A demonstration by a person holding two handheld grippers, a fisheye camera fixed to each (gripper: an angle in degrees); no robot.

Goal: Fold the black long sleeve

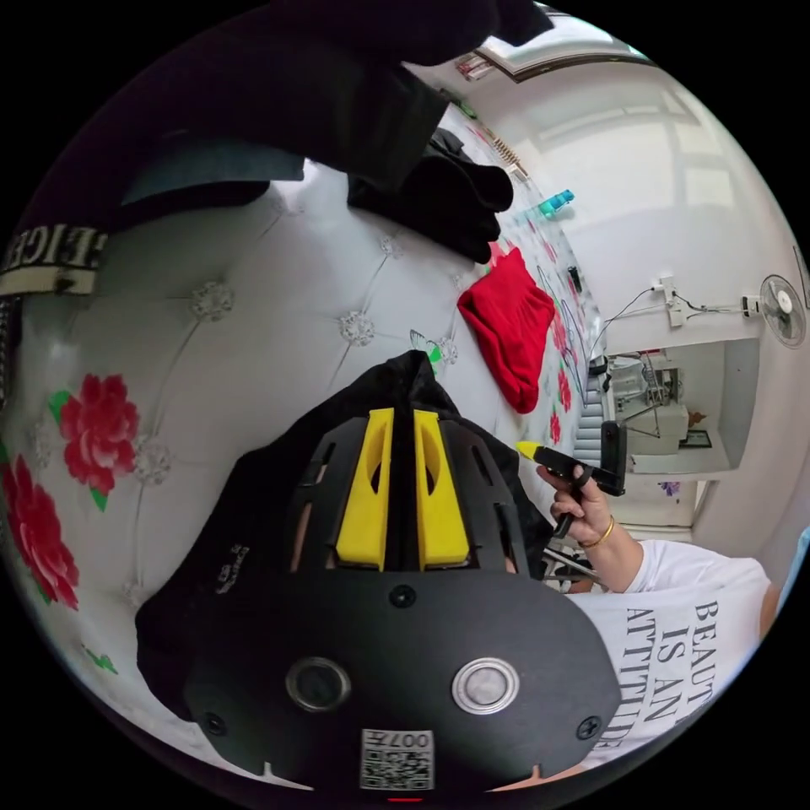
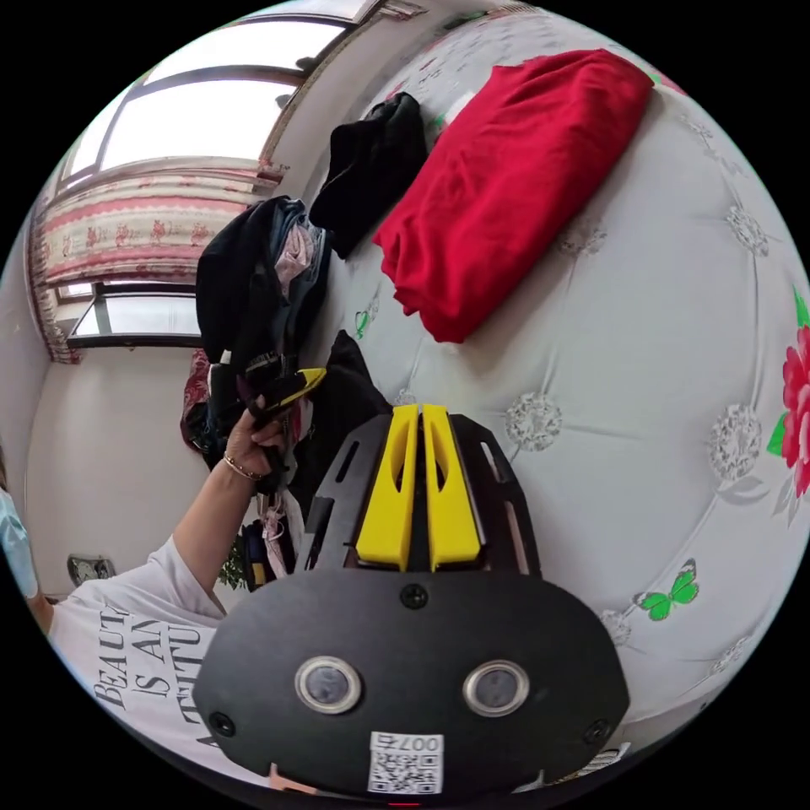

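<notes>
The black long sleeve hangs bunched around the left gripper, its cloth rising to a peak right at the tips of the 2 yellow jaws, which stand close together with the fabric pinched between them. The rest of the garment drapes down both sides of that gripper, over the white quilted bed printed with red flowers.

In the right gripper view, the same black cloth shows just beside the right gripper, on its left; its 2 yellow jaws are pressed nearly together with only a thin dark slit between them, and nothing is seen caught there.

Beyond the left gripper's tips lies a folded red garment, and farther past it a folded black garment. In the right gripper view the red garment lies ahead of the jaws, the black one beside it, and a heap of dark clothes near the window.

The person's hand holds the right gripper off to the right of the left gripper; the other hand shows left of the right gripper. The person wears a white printed T-shirt.
</notes>
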